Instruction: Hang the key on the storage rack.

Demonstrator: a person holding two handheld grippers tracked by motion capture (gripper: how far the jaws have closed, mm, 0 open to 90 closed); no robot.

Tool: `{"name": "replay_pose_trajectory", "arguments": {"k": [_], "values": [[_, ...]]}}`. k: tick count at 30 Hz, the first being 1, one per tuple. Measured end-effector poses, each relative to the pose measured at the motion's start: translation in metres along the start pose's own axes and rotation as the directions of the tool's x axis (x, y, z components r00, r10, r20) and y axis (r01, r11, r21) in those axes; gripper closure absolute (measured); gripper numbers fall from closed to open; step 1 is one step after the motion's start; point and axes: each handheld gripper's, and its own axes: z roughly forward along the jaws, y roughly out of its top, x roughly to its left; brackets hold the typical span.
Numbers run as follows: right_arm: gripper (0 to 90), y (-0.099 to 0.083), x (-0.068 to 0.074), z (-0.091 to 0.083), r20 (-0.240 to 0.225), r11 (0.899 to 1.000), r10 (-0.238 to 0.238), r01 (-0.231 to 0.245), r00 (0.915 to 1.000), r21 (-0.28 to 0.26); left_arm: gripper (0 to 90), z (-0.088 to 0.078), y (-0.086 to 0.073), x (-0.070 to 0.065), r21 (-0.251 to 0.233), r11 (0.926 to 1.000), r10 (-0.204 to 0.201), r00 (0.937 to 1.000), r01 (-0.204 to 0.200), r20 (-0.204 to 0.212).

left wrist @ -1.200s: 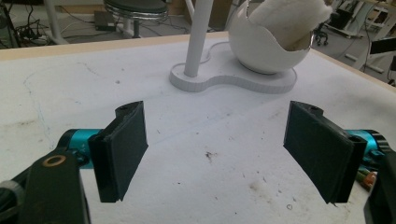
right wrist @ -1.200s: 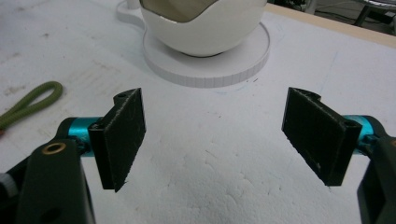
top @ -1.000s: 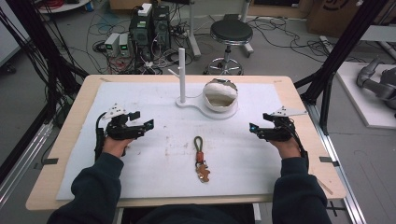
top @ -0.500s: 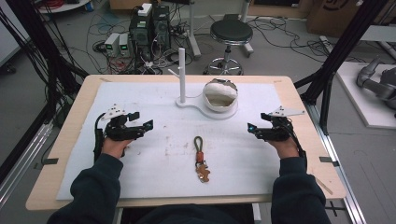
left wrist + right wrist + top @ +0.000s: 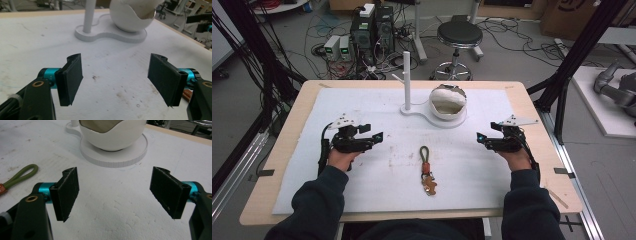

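Note:
A keychain with an olive cord loop (image 5: 426, 153) and brown metal parts (image 5: 429, 184) lies flat on the white mat, midway between my hands; its loop (image 5: 21, 175) shows at the left of the right gripper view. My left gripper (image 5: 378, 136) rests on the mat left of it, jaws wide apart and empty (image 5: 115, 80). My right gripper (image 5: 479, 137) rests to the right, also open and empty (image 5: 115, 195). Beyond them stands a white stand with a post (image 5: 406, 80) and a cracked-egg-shaped white bowl (image 5: 448, 101).
The white mat (image 5: 362, 110) covers most of a wooden table (image 5: 287, 135). Black frame posts rise at both sides. A stool (image 5: 458, 36), computers and cables lie on the floor beyond the far edge.
Both grippers have shifted slightly; the right one edged a little toward the centre. The keychain has not moved.

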Motion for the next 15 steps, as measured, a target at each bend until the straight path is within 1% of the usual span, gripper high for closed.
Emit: {"name": "replay_pose_trajectory", "arguments": {"k": [2, 3, 8, 10, 11, 14, 15], "values": [[23.9, -0.001, 0.0, 0.0, -0.001, 1.0, -0.008, 0.008, 1.0, 0.001, 35.1, 0.006, 0.0, -0.006, 0.008, 0.999, -0.043, 0.9983, 0.043, 0.039], [24.0, -0.001, 0.0, 0.0, -0.001, 1.0, -0.008, 0.008, 1.0, 0.003, 35.5, 0.009, 0.0, -0.01, 0.01, 0.9988, -0.048, 0.998, 0.048, 0.042], [24.3, -0.003, 0.0, -0.002, 0.006, 1.0, -0.015, 0.015, 0.9999, 0.01, 35.5, 0.023, -0.001, -0.03, 0.045, 0.9988, -0.024, 0.9975, 0.021, 0.066], [24.3, -0.004, 0.0, -0.004, 0.007, 1.0, -0.01, 0.01, 0.9999, 0.011, 34.4, 0.03, -0.001, -0.038, 0.063, 0.9978, -0.027, 0.9954, 0.021, 0.092], [24.3, -0.005, 0.0, -0.005, 0.012, 1.0, -0.016, 0.016, 0.9998, 0.011, 34.4, 0.033, -0.001, -0.042, 0.075, 0.9971, -0.023, 0.9945, 0.015, 0.102], [24.6, -0.006, -0.002, -0.007, 0.02, 1.0, -0.001, 0.001, 0.9998, 0.007, 34.4, 0.046, -0.003, -0.054, 0.117, 0.9931, 0.0, 0.9948, -0.012, 0.101], [24.8, -0.005, -0.002, -0.008, 0.018, 1.0, 0.009, -0.009, 0.9998, 0.002, 33.8, 0.051, -0.004, -0.059, 0.132, 0.9911, 0.0, 0.9947, -0.014, 0.103]]}}
